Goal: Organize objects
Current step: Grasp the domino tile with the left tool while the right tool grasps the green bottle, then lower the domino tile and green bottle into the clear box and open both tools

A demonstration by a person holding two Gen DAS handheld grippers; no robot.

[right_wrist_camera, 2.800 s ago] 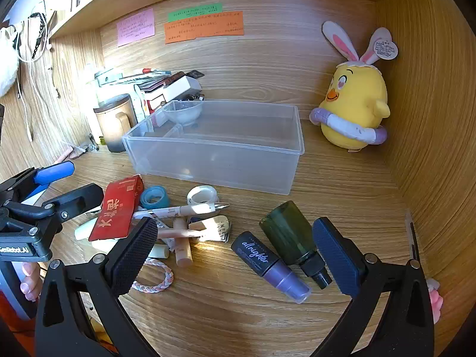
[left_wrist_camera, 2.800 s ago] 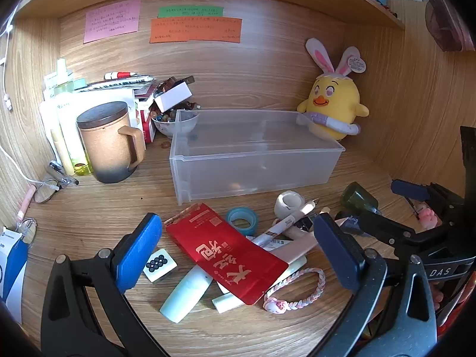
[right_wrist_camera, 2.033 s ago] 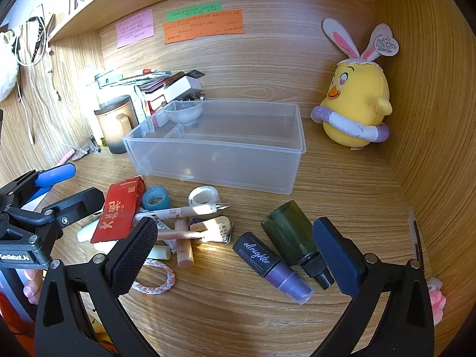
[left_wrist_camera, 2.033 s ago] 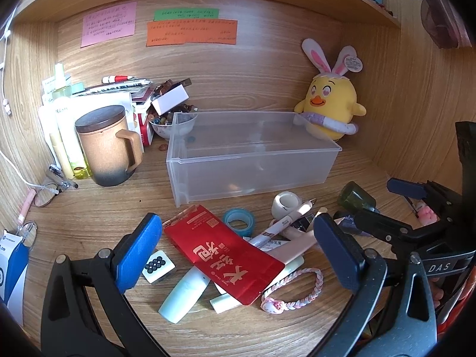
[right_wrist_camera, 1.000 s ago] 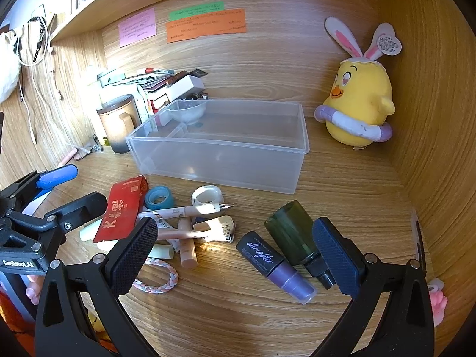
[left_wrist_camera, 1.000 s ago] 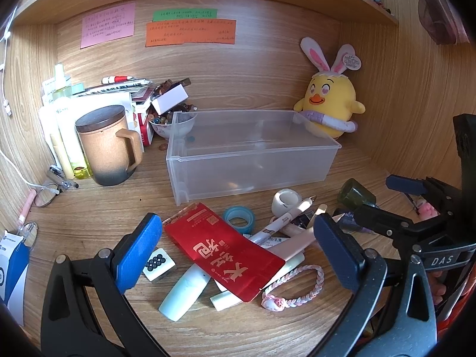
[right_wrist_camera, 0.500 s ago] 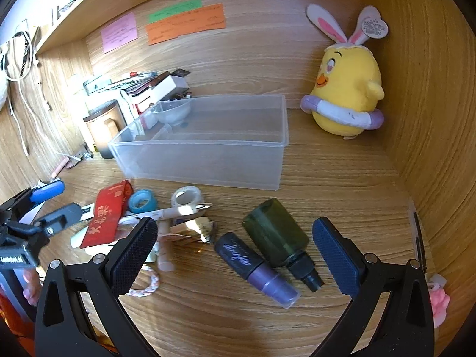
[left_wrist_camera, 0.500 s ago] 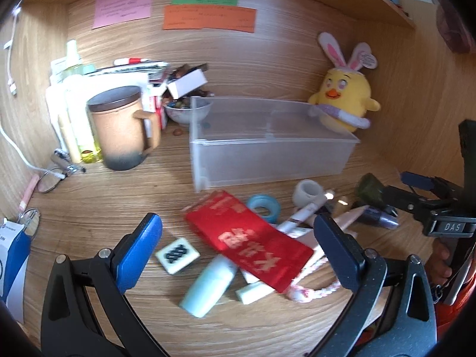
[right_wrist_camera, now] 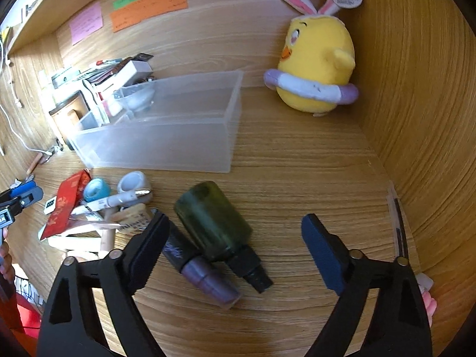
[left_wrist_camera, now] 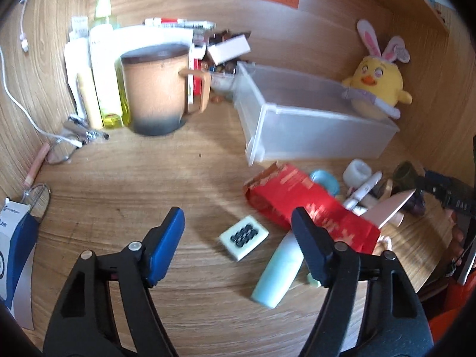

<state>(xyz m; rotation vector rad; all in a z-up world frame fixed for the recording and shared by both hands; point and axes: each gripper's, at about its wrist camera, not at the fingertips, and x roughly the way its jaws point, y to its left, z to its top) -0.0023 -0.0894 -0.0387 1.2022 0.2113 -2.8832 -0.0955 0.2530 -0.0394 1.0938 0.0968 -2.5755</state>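
My left gripper (left_wrist_camera: 238, 235) hovers over a white tile with black dots (left_wrist_camera: 244, 237) lying on the desk; its jaws are closing, the tile between them but untouched. Beside the tile lie a red packet (left_wrist_camera: 309, 208) and a pale blue tube (left_wrist_camera: 278, 270). My right gripper (right_wrist_camera: 235, 247) is low over a dark green bottle (right_wrist_camera: 212, 220) and a purple tube (right_wrist_camera: 199, 270); its jaws are closing around both, pads apart from them. A clear plastic bin (left_wrist_camera: 312, 119) stands behind the pile, seen as the bin (right_wrist_camera: 166, 128) in the right wrist view.
A tan mug (left_wrist_camera: 157, 89), bottles and books crowd the back left. A yellow plush chick (right_wrist_camera: 318, 71) sits in the right corner. Tape rolls (right_wrist_camera: 96, 190), pens and small tubes lie between the two grippers. A blue-white box (left_wrist_camera: 15, 253) stands at the left edge.
Both grippers have sunk and moved forward toward the desk; the left one swung left over the dotted tile, the right one over the green bottle. Both jaws have narrowed.
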